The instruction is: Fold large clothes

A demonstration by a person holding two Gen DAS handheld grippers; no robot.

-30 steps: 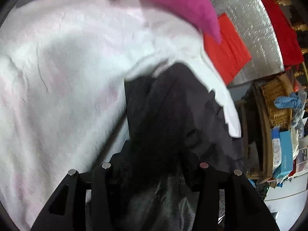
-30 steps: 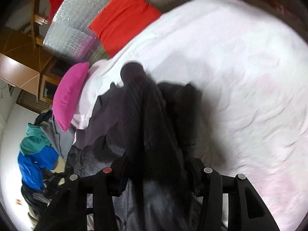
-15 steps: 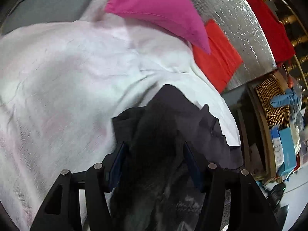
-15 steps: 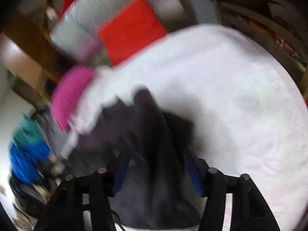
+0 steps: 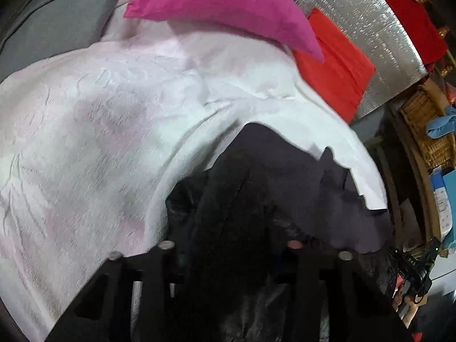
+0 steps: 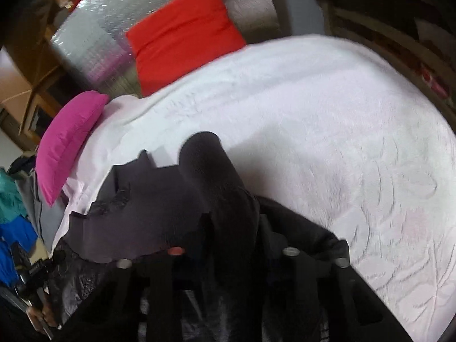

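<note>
On the white bedspread (image 5: 119,131), a dark garment (image 5: 256,188) (bunched, both hand-held grippers closed on it)

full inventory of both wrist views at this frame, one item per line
dark garment: 1, black-grey, bunched at the near edge of the bed, running in between both grippers' fingers
bedspread: 1, white with faint pink, covers the bed
pink pillow: 1, magenta, head of the bed
red cushion: 1, red, leaning on the silver panel
silver panel: 1, reflective, behind the cushions
wicker basket: 1, tan, beside the bed
blue and teal clothes: pile, count unclear, off the bed's edge
left hand-held gripper: 1, black, closed on the dark garment
right hand-held gripper: 1, black, closed on the dark garment
</note>
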